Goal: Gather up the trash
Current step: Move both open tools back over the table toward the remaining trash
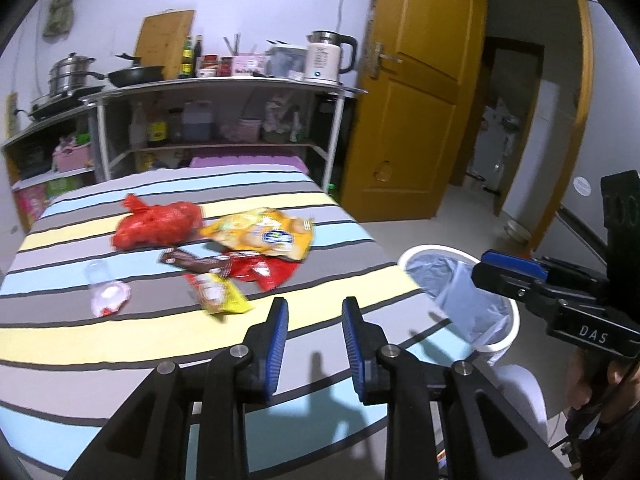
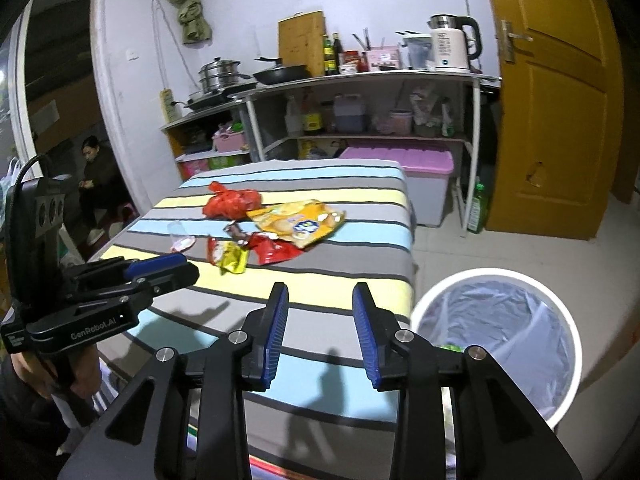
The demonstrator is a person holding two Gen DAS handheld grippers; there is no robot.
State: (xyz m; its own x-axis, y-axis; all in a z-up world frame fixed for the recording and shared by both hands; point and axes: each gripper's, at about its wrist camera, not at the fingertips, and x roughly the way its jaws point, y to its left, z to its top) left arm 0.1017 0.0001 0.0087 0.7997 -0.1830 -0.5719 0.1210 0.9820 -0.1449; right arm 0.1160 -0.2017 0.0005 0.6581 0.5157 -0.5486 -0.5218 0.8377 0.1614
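Trash lies in the middle of the striped table (image 1: 340, 304) (image 2: 360, 292): a red plastic bag (image 1: 156, 226) (image 2: 232, 202), an orange snack bag (image 1: 264, 236) (image 2: 300, 222), a brown wrapper (image 1: 196, 262) (image 2: 236, 232), a red wrapper (image 1: 268, 272) (image 2: 276, 250), a yellow wrapper (image 1: 218, 294) (image 2: 232, 260) and a clear cup with white paper (image 1: 104, 288) (image 2: 180, 238). My left gripper (image 1: 314, 308) (image 2: 176, 264) is open and empty above the table's near part. My right gripper (image 2: 320, 292) (image 1: 486, 266) is open and empty, near the white bin (image 1: 472, 300) (image 2: 496, 344) with a clear liner.
The bin stands on the floor to the right of the table. Behind the table is a shelf rack (image 2: 360, 80) with pots, bottles and a kettle (image 2: 452, 42). A yellow door (image 2: 560, 100) stands at the right. A person (image 2: 96, 176) sits at the far left.
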